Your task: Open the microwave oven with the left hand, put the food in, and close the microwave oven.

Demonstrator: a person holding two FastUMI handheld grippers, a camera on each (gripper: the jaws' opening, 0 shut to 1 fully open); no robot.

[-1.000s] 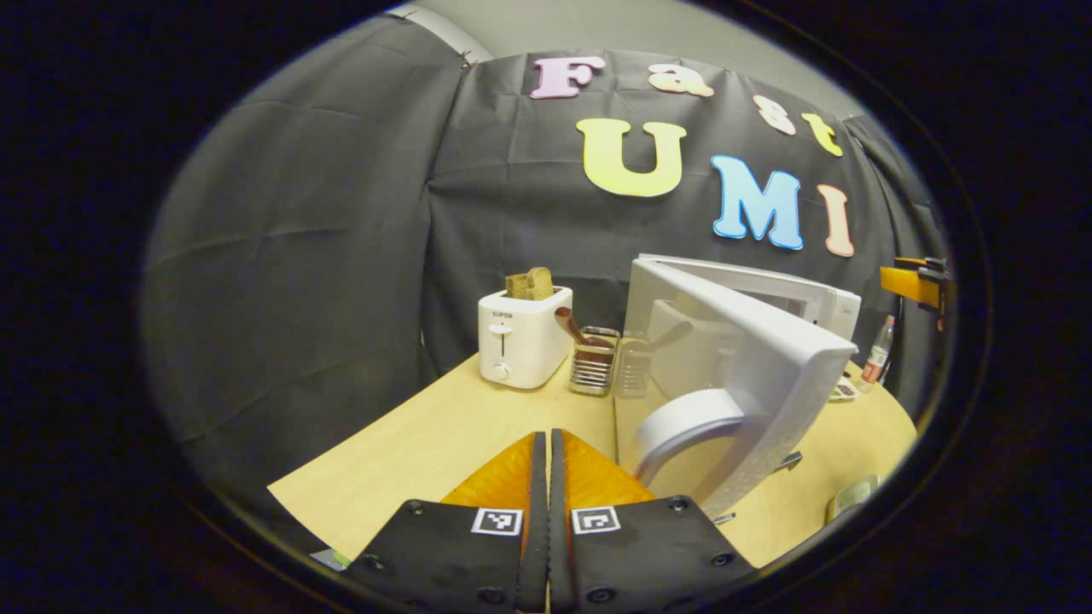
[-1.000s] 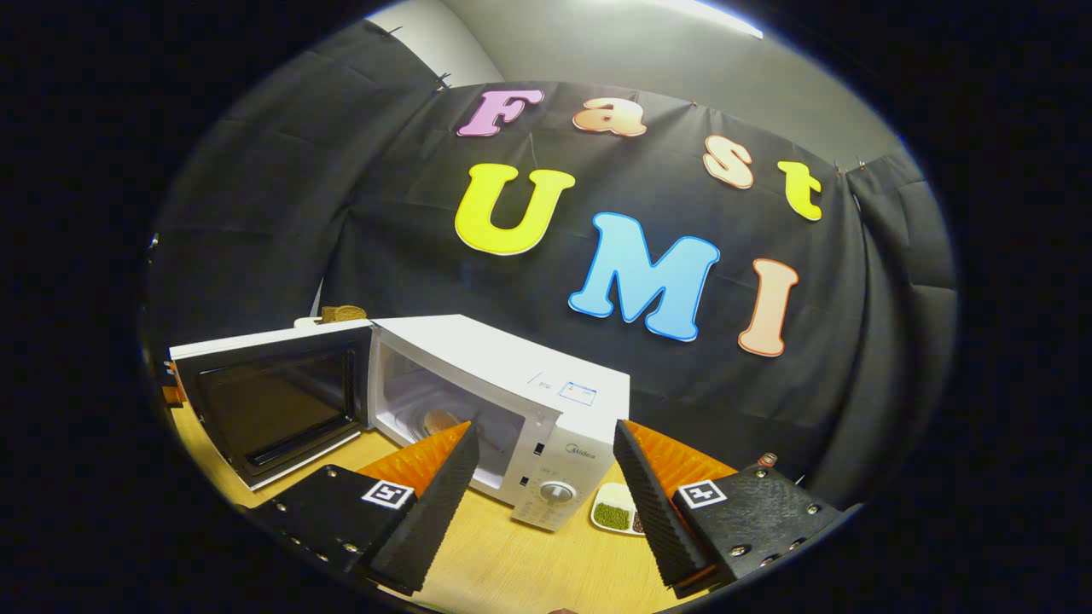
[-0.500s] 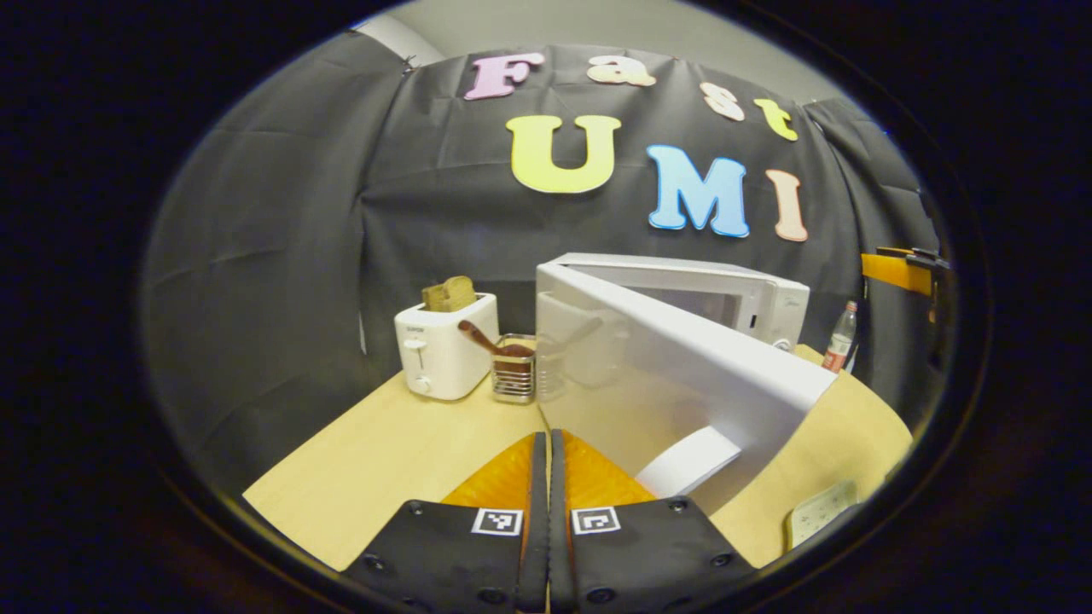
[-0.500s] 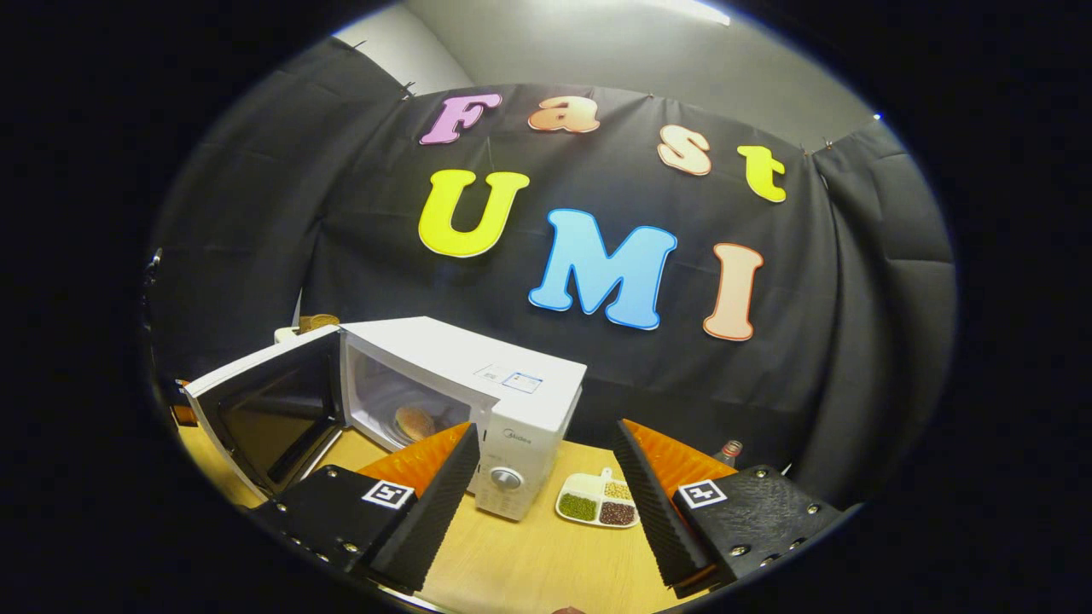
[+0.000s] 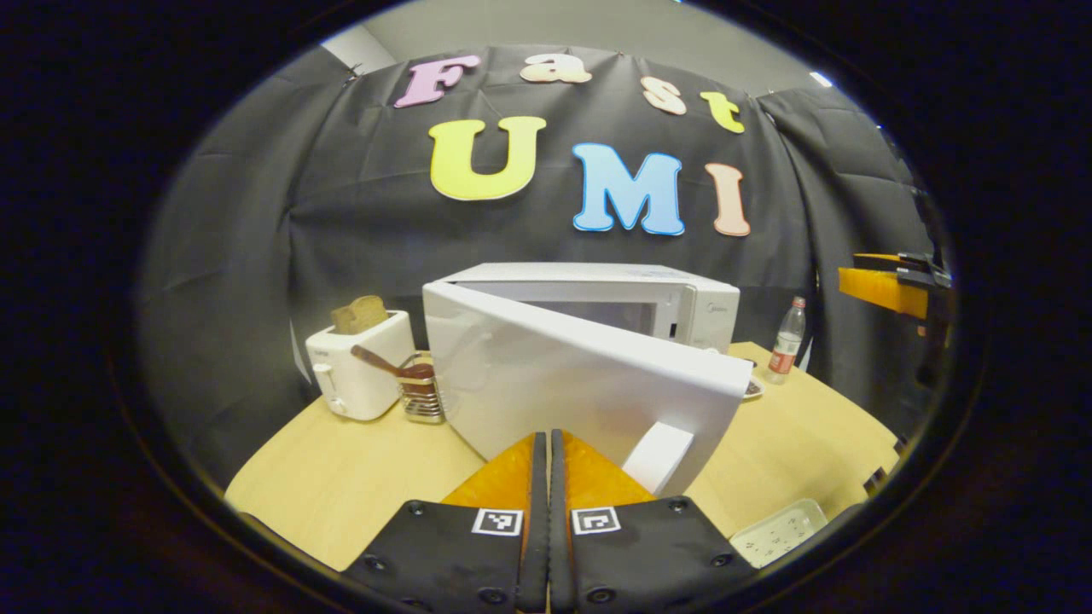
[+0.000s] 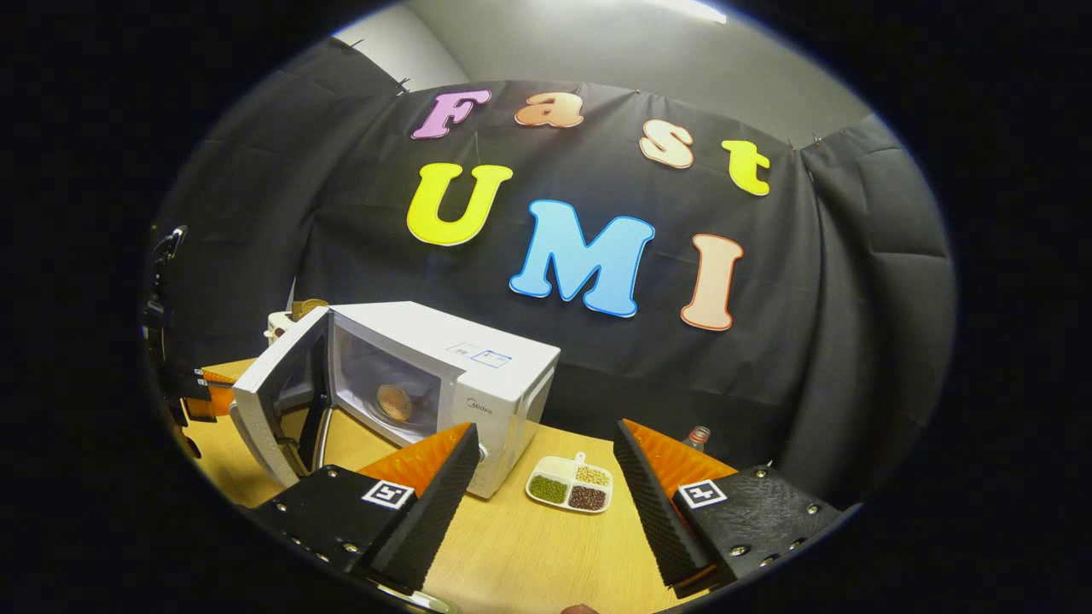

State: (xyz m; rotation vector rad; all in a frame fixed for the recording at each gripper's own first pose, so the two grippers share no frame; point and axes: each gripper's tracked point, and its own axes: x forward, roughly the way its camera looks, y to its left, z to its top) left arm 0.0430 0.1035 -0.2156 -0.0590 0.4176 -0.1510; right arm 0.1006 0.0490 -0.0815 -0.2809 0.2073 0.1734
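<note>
The white microwave point(image 6: 478, 375) stands on the wooden table point(image 6: 529, 554) with its door point(image 6: 277, 401) about half open. A round bun point(image 6: 394, 401) lies inside on the turntable. In the left gripper view the door's white outer face point(image 5: 580, 384) stands just beyond my left gripper point(image 5: 547, 452), which is shut with nothing between its fingers. The door handle point(image 5: 657, 456) is just right of the fingertips. My left gripper point(image 6: 200, 401) also shows behind the door in the right gripper view. My right gripper point(image 6: 546, 486) is open and holds nothing, back from the microwave's front right corner.
A white toaster point(image 5: 354, 375) with bread and a wire utensil holder point(image 5: 418, 396) stand left of the microwave. A divided dish of beans point(image 6: 570, 484) and a bottle point(image 5: 785, 341) sit to its right. A white tray point(image 5: 781, 533) lies near the table's front edge.
The door has swung from wide open to about half open, with my shut left gripper following behind it. My right gripper has drawn back from the microwave, still open.
</note>
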